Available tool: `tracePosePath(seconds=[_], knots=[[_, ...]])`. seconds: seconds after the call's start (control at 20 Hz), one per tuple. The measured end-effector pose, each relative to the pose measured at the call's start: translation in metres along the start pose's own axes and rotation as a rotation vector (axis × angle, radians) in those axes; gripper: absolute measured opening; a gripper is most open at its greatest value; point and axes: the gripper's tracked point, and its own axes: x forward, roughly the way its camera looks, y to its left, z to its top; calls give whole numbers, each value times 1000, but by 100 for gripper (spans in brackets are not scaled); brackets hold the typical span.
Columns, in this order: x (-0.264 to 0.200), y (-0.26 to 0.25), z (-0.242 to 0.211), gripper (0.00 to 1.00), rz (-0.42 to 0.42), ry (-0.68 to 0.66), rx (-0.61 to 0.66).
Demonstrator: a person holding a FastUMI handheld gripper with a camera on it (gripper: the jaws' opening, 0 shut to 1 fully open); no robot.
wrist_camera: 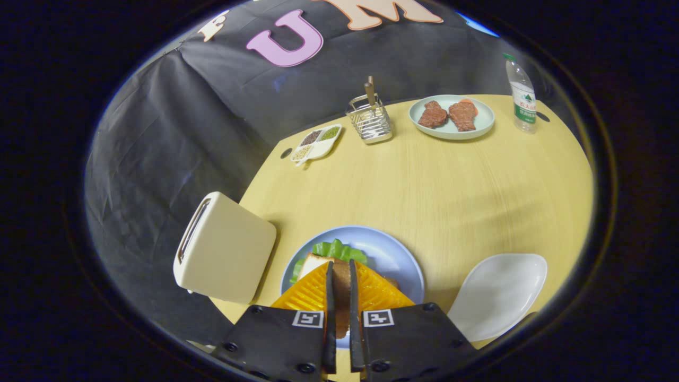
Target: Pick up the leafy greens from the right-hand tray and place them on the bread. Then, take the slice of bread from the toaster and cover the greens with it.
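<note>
The slice of bread (341, 289) stands on edge between the two fingers (329, 297) of the gripper (341, 318), which are drawn close together and clamp it from both sides. It hangs just above the blue plate (395, 254), over the leafy greens (337, 249) and the pale lower bread (313, 261) that the greens lie on. The task looks to be in its last step: the greens are already on the plate's bread, and the white tray (498, 294) to the right of the plate has none left.

To do this step well, the slice probably needs to be turned flat and squared over the lower bread before the fingers part, then set down low enough that it does not drop and push the greens aside. Letting go while it is upright risks it toppling off the plate.

The toaster (225, 249) stands just left of the plate. Well beyond the plate are a wire holder (371, 124), a small divided dish (316, 143), a green plate with meat (451, 118) and a water bottle (522, 95), all on the wooden table (451, 201).
</note>
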Motion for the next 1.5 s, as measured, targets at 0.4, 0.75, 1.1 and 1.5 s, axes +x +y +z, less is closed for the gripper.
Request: tracePosePath(seconds=[0.4,0.75,1.1,1.5], knots=[[4,-31,-11,46,-77,47,-70],[-31,-13,6,100,-30,-108,-152],[-116,18,50,100,-16,-397,-228],[-224,28,83,100,-184,-689,-360]])
